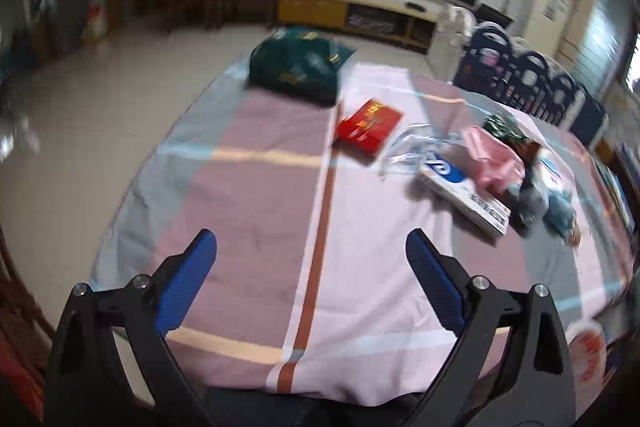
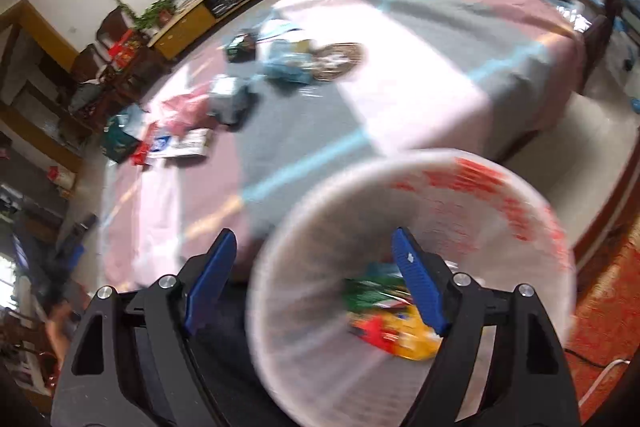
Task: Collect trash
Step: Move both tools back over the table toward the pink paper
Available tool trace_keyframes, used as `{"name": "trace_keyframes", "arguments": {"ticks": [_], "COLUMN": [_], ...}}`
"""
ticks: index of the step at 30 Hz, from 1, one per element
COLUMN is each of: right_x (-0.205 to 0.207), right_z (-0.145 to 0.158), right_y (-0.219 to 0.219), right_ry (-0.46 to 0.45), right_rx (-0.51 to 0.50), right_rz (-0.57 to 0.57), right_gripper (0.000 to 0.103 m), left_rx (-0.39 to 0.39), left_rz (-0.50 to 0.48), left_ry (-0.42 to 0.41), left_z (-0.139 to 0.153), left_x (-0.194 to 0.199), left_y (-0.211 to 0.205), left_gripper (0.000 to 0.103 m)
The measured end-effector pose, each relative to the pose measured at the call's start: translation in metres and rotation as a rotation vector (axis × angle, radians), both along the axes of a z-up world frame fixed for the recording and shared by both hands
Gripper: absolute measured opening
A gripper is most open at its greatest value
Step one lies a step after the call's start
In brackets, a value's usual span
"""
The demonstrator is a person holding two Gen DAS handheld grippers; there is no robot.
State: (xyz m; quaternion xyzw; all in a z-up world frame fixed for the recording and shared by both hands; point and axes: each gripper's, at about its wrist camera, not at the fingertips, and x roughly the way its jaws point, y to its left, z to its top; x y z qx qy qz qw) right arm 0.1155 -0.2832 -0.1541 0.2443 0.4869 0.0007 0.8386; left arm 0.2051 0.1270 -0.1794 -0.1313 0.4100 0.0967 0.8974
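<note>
Left gripper [image 1: 312, 247] tilts down over a striped desk [image 1: 260, 187], jaws wide apart and empty. Trash lies ahead, centre-right: a red packet [image 1: 368, 125] nearest, its long axis diagonal. Right gripper [image 2: 314, 245], jaws apart and empty, hangs above a white bin [image 2: 500, 195] holding wrappers [image 2: 384, 315].

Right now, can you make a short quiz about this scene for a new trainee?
1. True or false: the left gripper holds a piece of trash.
2. What lies in the bin under the right gripper? A) colourful wrappers B) a book C) nothing
3. Fill in: the red packet lies between the white box and the dark green ____.

Key: 1 false, its jaws are open and empty; 2 A, wrappers; 3 bag.
</note>
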Motion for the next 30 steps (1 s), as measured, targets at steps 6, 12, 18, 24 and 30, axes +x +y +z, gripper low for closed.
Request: {"name": "trace_keyframes", "arguments": {"ticks": [6, 12, 18, 24, 30], "right_x": [0.091, 0.174, 0.253, 0.28, 0.247], "right_z": [0.007, 0.008, -0.001, -0.032, -0.036], "right_y": [0.084, 0.138, 0.171, 0.204, 0.22], "right_ry": [-0.067, -0.146, -0.153, -0.06, -0.028], "right_rx": [-0.117, -0.215, -0.386, -0.459, -0.35], "right_rz": [0.182, 0.256, 0.32, 0.496, 0.561], "right_gripper": [0.079, 0.079, 0.079, 0.055, 0.017], "left_rx": [-0.164, -0.088, -0.166, -0.187, -0.28], "left_rz": [0.001, 0.011, -0.003, -0.019, 0.041], "left_ry": [-0.064, -0.169, -0.188, -0.178, -0.188], "left_z": [-0.003, 0.007, 0.005, 0.001, -0.003], "left_x": [-0.009, -0.026, -0.023, -0.017, -0.017], "left_y": [0.022, 0.015, 0.022, 0.025, 0.04], "left_gripper": [0.096, 0.096, 0.096, 0.096, 0.096]}}
